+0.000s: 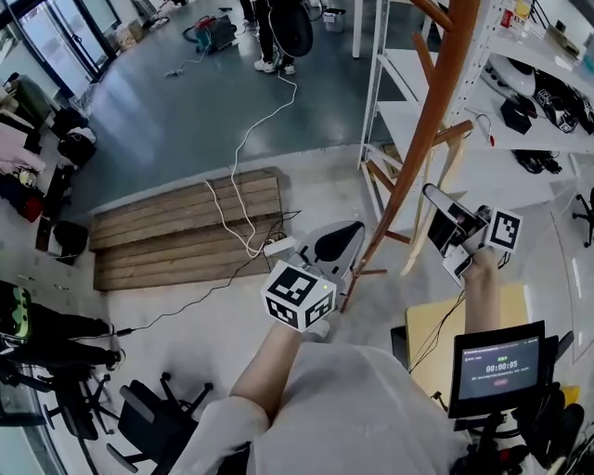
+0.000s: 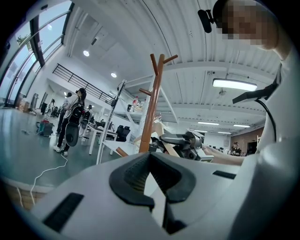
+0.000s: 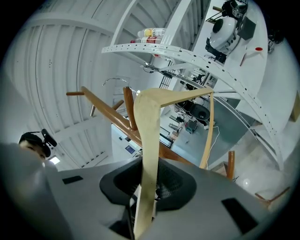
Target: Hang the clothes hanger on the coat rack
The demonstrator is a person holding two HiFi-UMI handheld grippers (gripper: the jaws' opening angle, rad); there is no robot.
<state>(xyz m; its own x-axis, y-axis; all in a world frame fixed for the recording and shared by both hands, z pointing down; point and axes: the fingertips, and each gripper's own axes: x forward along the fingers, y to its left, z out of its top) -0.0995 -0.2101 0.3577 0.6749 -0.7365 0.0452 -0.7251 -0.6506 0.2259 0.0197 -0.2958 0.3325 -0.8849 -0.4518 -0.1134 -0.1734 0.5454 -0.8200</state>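
Observation:
A pale wooden hanger (image 3: 149,136) stands upright with one arm clamped between the jaws of my right gripper (image 3: 150,171); its wire hook (image 3: 117,82) shows near the top. In the head view the right gripper (image 1: 436,198) holds the hanger (image 1: 415,250) just right of the coat rack (image 1: 422,139), a slanting brown wooden pole with pegs. The rack's pole and pegs (image 3: 105,108) lie close behind the hanger. My left gripper (image 1: 345,237) floats left of the pole's base; its jaws (image 2: 150,161) stand slightly apart with nothing between them, facing the rack (image 2: 152,108).
A white metal shelving unit (image 1: 399,111) with helmets and gear stands right behind the rack. A wooden pallet (image 1: 186,232) with a white cable lies on the floor at left. Office chairs (image 1: 148,417), a small screen (image 1: 497,366) and a person standing (image 1: 278,28) are around.

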